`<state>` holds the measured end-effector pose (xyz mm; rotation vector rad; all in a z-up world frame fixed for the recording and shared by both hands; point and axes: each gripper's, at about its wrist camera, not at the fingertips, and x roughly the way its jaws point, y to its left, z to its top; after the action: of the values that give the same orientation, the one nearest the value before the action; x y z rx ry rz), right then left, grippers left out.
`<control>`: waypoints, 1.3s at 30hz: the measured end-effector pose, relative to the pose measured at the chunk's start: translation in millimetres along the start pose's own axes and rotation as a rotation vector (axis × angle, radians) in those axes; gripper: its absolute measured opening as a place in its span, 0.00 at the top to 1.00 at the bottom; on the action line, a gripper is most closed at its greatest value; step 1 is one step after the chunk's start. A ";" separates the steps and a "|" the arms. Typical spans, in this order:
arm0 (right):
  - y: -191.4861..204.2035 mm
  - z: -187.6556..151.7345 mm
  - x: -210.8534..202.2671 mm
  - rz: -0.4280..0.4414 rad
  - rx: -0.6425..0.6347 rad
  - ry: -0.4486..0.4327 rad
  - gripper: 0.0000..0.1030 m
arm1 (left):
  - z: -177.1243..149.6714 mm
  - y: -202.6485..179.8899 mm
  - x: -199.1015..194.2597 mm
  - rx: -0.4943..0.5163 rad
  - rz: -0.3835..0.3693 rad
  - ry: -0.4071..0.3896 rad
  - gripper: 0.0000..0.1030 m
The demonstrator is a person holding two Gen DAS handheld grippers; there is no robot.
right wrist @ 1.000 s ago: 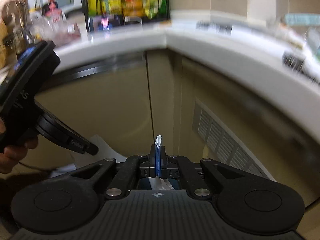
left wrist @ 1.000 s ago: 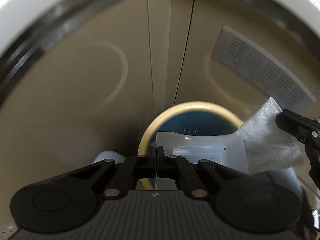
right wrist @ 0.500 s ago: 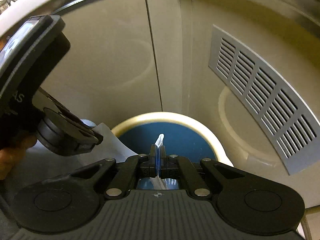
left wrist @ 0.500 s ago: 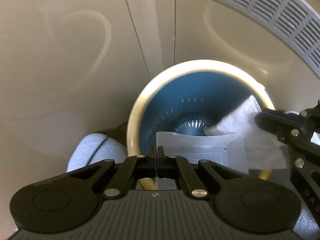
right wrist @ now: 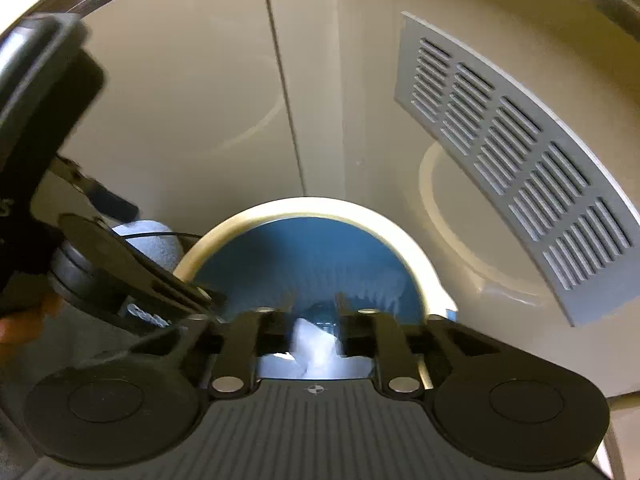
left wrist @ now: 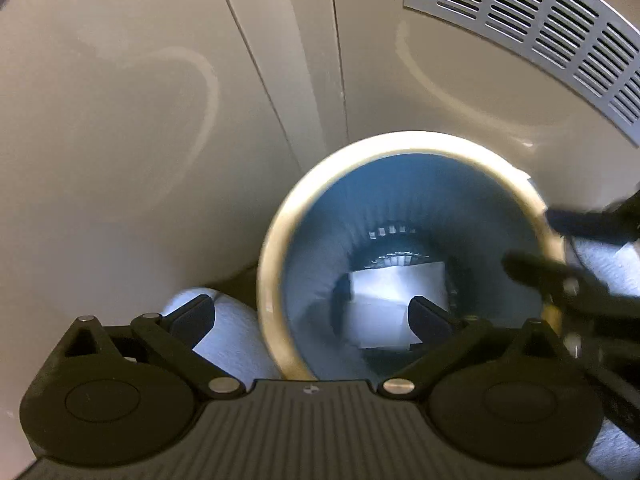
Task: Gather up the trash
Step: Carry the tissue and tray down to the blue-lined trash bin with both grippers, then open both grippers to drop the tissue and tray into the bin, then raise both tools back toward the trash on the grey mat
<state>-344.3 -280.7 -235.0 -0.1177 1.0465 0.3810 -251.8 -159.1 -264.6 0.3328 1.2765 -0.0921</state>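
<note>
A round bin (left wrist: 276, 264) with a cream rim and a blue inside stands on the floor below both grippers. White trash (left wrist: 396, 300) lies at its bottom. My left gripper (left wrist: 310, 314) hangs over the rim, its jaws opening wide with nothing between them. My right gripper (right wrist: 314, 320) is over the bin (right wrist: 320, 206) too, jaws opening. A crumpled white tissue (right wrist: 316, 346) shows in the gap below its fingers, loose and not pinched. The right gripper (left wrist: 560, 248) appears blurred at the right of the left wrist view.
Beige cabinet doors (left wrist: 160, 120) rise behind the bin, with a grey vent grille (right wrist: 520, 152) at the right. Pale blue-grey fabric (left wrist: 232, 340) lies on the floor beside the bin. The left gripper's body (right wrist: 100, 264) and a hand (right wrist: 16, 320) fill the right wrist view's left side.
Both grippers sank toward the bin and tilted down. The left let go of the clear plastic piece and the right let go of the tissue; white trash now lies in the bin.
</note>
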 end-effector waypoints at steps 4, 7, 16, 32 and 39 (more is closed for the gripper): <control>-4.7 -0.7 -18.5 -0.038 0.035 -0.015 0.31 | -1.9 4.2 -14.0 -0.013 0.000 -0.007 0.00; -8.2 -0.1 -42.8 -0.050 0.070 -0.054 0.25 | -5.7 10.7 -33.7 -0.020 -0.007 -0.036 0.00; -6.4 -9.5 -128.4 -0.052 0.132 -0.250 0.11 | -16.1 38.3 -131.6 -0.104 0.005 -0.225 0.00; 35.6 -24.4 -196.2 -0.056 0.085 -0.399 0.04 | -52.8 50.9 -221.3 -0.137 -0.015 -0.405 0.00; 37.8 -26.5 -206.9 -0.065 0.085 -0.431 0.04 | -58.1 52.2 -233.5 -0.134 -0.040 -0.430 0.00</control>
<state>-471.2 -304.7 -66.8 0.0080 0.6305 0.2855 -360.9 -119.5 -47.5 0.1596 0.8581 -0.1052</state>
